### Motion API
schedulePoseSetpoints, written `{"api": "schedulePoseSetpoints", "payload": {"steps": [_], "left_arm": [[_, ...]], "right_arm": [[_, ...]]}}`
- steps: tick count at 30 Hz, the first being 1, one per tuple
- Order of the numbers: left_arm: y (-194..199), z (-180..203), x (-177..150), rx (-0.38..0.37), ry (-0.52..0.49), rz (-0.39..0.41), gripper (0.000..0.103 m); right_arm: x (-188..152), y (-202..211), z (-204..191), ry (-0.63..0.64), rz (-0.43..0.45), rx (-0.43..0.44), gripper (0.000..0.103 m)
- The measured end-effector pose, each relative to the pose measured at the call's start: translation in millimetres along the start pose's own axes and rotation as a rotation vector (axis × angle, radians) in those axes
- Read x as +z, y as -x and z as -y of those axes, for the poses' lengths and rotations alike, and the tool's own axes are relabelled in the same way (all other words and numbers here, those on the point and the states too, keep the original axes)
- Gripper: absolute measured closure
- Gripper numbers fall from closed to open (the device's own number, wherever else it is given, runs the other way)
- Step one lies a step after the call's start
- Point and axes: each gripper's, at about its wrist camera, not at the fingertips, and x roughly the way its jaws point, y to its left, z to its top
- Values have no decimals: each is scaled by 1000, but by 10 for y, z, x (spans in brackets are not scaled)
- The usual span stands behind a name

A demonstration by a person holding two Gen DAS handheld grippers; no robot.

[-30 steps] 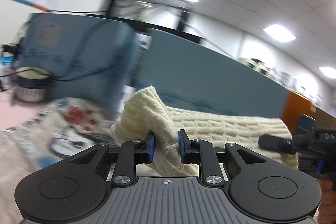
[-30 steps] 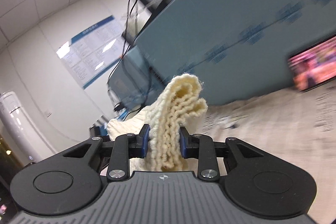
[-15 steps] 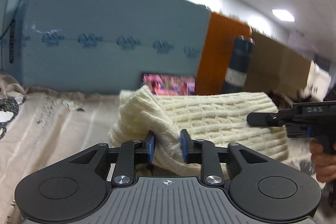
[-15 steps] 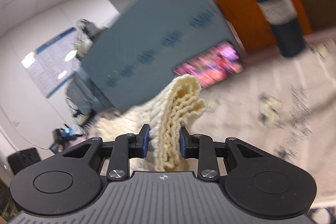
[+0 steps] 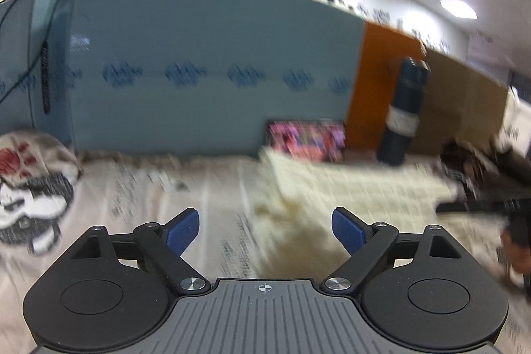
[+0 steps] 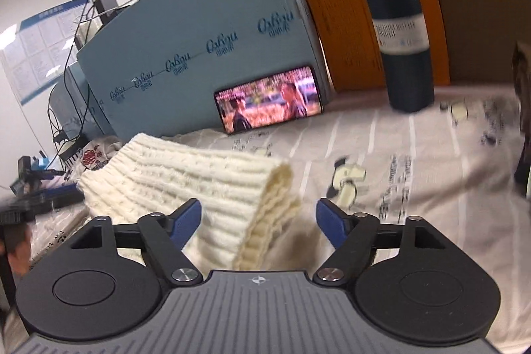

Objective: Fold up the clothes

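Both jaw sets have released since the earlier frames. Left hand-held gripper stands spread and empty above the printed cloth covering the table. To its right, the cream knit sweater lies on that cloth as a layered bundle; motion blur makes its edge alignment uncertain. Right hand-held gripper is spread around the bundle's end. Withdraw straight back so neither finger drags a layer.
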Motion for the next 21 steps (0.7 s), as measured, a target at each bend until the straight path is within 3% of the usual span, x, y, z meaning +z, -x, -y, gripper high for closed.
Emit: {"api": "schedulePoseSetpoints", "payload": {"steps": [4, 9, 14, 17, 20, 21], "left_arm": [[-254, -74, 273, -110, 63, -7, 13], [-746, -130, 407, -353, 219, -140, 13], [-816, -174, 359, -439, 297, -123, 12], [-758, -225, 344, -504, 304, -88, 12], [-764, -160, 311, -457, 236, -81, 15], [-768, -132, 299, -434, 209, -80, 26]], "right_arm": [[98, -2, -19, 16, 36, 16, 23], [107, -10, 29, -7, 51, 31, 24], [87, 33, 44, -34, 59, 62, 36], [81, 36, 53, -51, 69, 46, 50], [54, -17, 90, -60, 52, 23, 63], [39, -37, 104, -66, 42, 16, 67]]}}
